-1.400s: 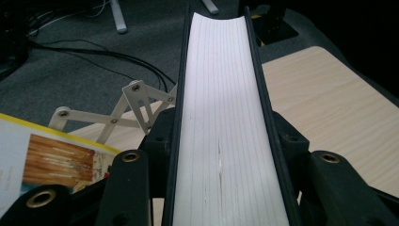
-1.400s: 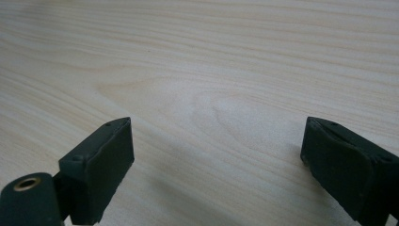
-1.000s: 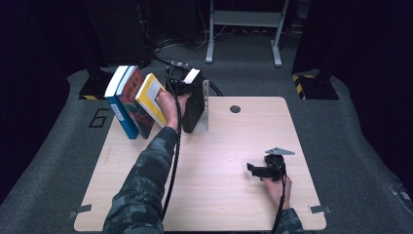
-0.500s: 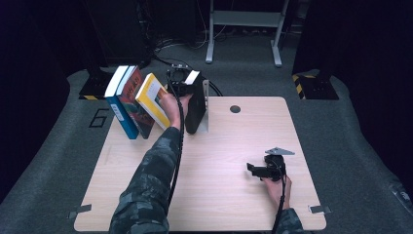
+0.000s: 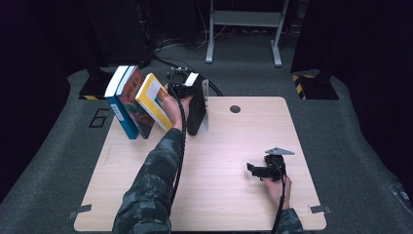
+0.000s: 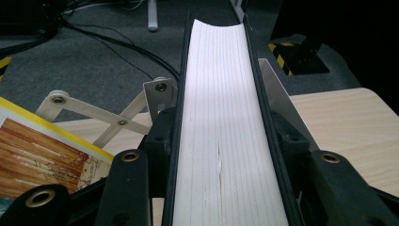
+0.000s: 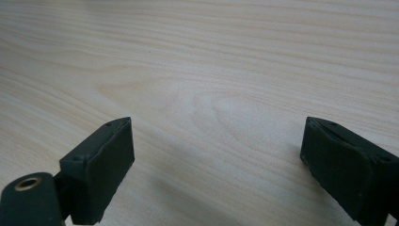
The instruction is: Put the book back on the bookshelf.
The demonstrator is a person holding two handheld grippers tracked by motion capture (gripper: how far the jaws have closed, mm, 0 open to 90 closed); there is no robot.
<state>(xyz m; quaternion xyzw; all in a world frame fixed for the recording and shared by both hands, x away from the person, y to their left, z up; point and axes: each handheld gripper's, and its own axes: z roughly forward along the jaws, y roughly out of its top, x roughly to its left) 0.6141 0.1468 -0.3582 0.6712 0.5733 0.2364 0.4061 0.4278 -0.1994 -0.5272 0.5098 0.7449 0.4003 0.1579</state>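
My left gripper (image 5: 187,87) is shut on a black-covered book (image 5: 196,109) that stands upright at the back of the wooden table (image 5: 234,146). In the left gripper view both jaws press on the covers, and the book's white page edge (image 6: 221,70) runs up between them. A white bookend plate (image 5: 206,100) stands right against the book's far side. To the left, a yellow book (image 5: 153,100), a reddish book (image 5: 132,97) and a blue book (image 5: 119,105) lean together. Near the table's right front, my right gripper (image 5: 254,171) rests open with bare wood (image 7: 197,56) between its jaws.
A white folding lattice (image 6: 94,110) of the bookend stretches toward the yellow book (image 6: 47,150). A round cable hole (image 5: 235,108) is in the table's back edge. Cables and a grey stand (image 5: 243,29) lie on the carpet behind the table.
My left gripper and the black book have shifted slightly toward the table's far edge. The right gripper has stayed where it was.
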